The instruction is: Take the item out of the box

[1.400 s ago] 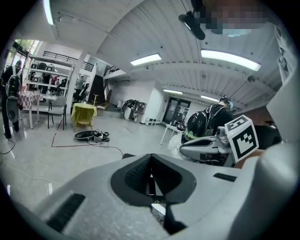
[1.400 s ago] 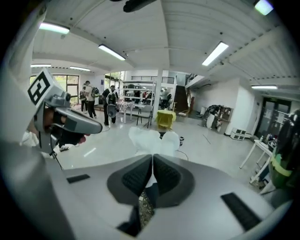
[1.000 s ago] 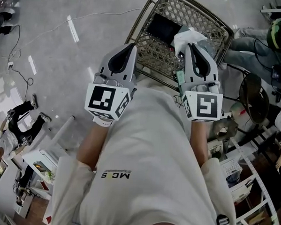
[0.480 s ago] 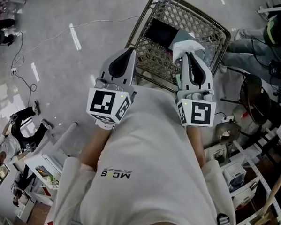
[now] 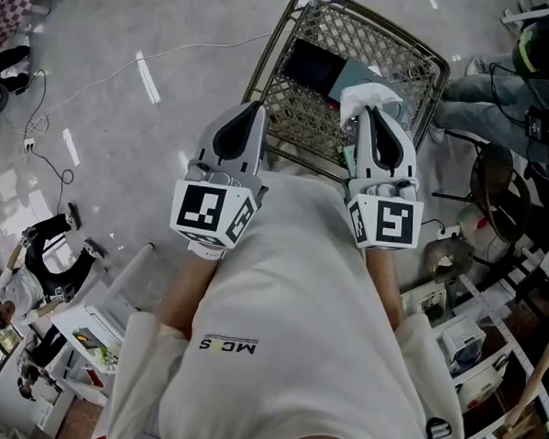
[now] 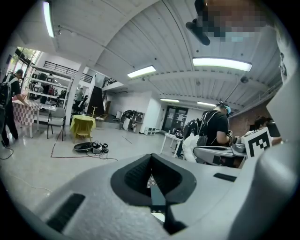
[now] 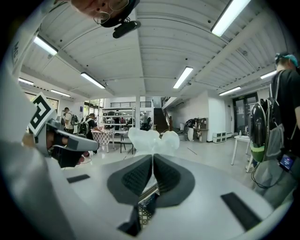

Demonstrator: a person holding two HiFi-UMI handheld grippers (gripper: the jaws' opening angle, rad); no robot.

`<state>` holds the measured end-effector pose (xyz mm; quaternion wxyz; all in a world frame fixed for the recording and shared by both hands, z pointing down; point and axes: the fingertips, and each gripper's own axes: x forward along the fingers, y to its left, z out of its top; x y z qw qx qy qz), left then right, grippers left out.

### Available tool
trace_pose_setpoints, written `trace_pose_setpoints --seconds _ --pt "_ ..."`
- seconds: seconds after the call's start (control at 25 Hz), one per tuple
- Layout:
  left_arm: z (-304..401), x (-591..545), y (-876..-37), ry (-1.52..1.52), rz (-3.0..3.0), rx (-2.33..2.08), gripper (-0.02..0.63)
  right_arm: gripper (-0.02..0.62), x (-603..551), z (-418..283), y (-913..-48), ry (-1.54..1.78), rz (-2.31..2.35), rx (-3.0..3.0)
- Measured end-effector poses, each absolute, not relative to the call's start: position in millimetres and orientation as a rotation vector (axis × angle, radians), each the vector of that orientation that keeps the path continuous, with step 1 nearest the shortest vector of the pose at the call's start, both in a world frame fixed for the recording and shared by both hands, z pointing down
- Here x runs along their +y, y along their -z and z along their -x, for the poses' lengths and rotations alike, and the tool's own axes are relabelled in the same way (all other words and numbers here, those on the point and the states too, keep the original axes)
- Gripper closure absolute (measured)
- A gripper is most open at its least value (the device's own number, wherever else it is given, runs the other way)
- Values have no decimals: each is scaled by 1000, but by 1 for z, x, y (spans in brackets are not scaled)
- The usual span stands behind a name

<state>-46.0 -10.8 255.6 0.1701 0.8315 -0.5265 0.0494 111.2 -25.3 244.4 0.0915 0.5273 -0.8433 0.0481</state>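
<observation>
A wire basket [image 5: 421, 47] stands on the floor in front of me in the head view, with a black item [image 5: 315, 65] and a teal item [image 5: 353, 79] inside. My right gripper [image 5: 368, 109] is held over its near right part, shut on a crumpled white plastic piece [image 5: 371, 92]. In the right gripper view that white piece [image 7: 152, 139] sticks out past the closed tips of the right gripper [image 7: 153, 157]. My left gripper [image 5: 253, 107] hovers by the basket's near left rim, jaws shut with nothing in them. In its own view the left gripper [image 6: 151, 157] shows only mesh below.
A person in jeans [image 5: 502, 74] sits just right of the basket. White shelving [image 5: 474, 348] with clutter stands at lower right, and more racks [image 5: 77, 318] at lower left. A cable [image 5: 127, 64] runs over the grey floor left of the basket.
The right gripper with the white piece has drawn slightly back toward the basket's near rim. The left gripper has hardly moved.
</observation>
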Motion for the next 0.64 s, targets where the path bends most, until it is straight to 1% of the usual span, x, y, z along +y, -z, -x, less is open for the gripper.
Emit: trace_pose_setpoints --seconds 0.28,0.64 --pt "37 -3 -257 -138 -2363 -1501 581 572 -21 -122 -253 -183 -1568 -2490" --pt "39 6 -251 -136 -2375 -1507 581 572 -13 -117 -248 -160 -1550 -2502"
